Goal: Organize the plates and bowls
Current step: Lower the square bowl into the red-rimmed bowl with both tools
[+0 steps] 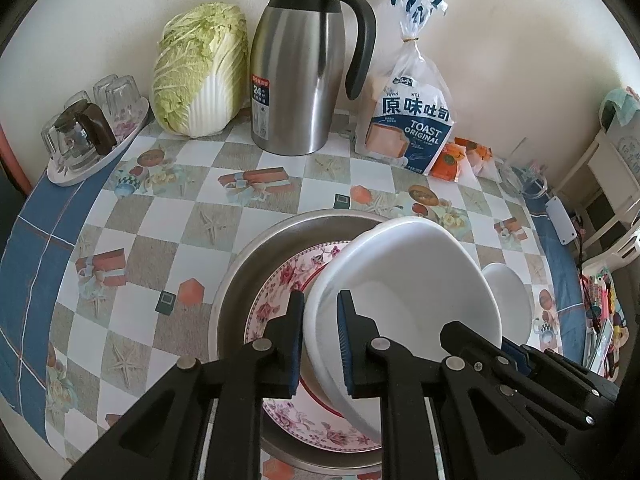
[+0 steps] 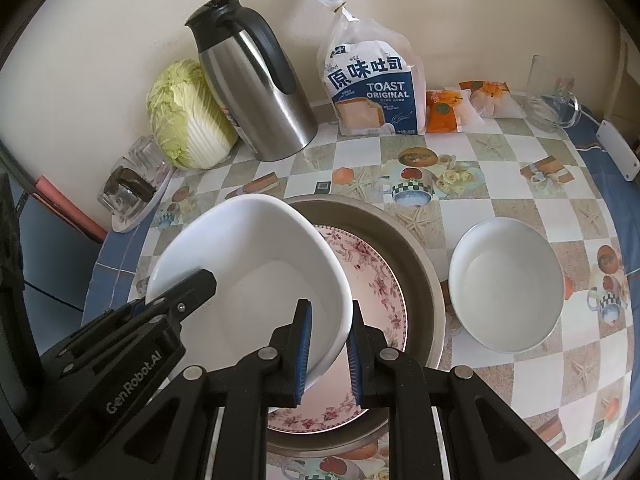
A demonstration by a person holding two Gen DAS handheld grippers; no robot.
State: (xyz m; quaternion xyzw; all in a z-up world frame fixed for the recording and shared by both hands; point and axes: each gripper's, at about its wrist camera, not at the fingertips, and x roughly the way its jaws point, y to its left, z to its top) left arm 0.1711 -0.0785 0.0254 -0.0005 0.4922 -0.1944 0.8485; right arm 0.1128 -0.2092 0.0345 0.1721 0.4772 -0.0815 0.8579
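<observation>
A large white bowl (image 1: 404,292) (image 2: 248,264) is held tilted above a floral plate (image 1: 280,292) (image 2: 376,280) that lies in a round metal pan (image 1: 248,264) (image 2: 420,264). My left gripper (image 1: 320,340) is shut on the bowl's left rim. My right gripper (image 2: 328,352) is shut on its right rim, one finger inside and one outside. A second, smaller white bowl (image 2: 508,284) (image 1: 508,296) sits upright on the table right of the pan.
Along the back wall stand a napa cabbage (image 1: 200,76), a steel thermos jug (image 1: 304,76), a toast bag (image 1: 412,120), orange snack packets (image 2: 460,108) and a glass pitcher (image 2: 552,100). A tray of upturned glasses (image 1: 92,136) sits at the back left.
</observation>
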